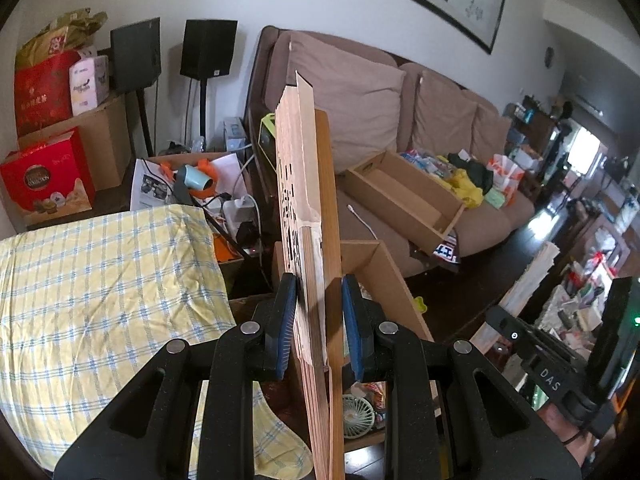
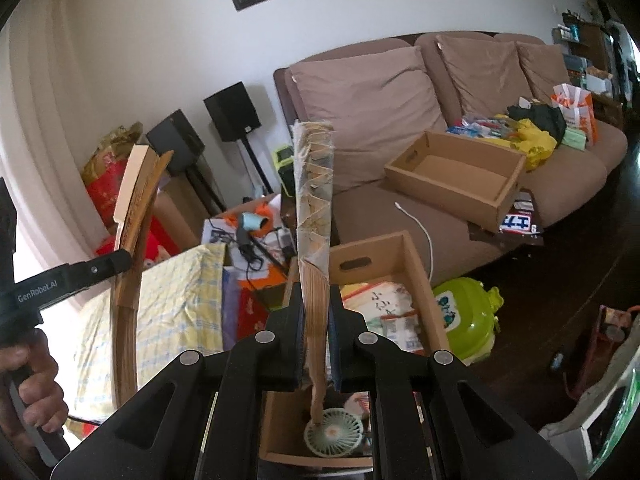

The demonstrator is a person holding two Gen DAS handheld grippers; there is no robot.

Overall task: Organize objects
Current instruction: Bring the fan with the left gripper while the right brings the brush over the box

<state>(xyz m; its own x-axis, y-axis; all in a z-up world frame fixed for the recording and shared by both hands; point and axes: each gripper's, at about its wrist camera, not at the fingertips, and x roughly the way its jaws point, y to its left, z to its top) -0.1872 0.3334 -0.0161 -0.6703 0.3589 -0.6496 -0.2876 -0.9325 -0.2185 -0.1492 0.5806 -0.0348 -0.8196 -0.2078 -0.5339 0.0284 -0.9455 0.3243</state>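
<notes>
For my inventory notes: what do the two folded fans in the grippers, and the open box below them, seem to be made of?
Left fan: thin pale wooden slats, matte, probably bamboo, with printed paper.
Right fan: brownish ribs, pleated paper or fabric, frayed.
Box: brown corrugated cardboard, matte, with cut handle slot.

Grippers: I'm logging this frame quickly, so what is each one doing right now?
Left gripper: shut on a folded fan with black lettering.
Right gripper: shut on a folded fan with a painted leaf.
</notes>
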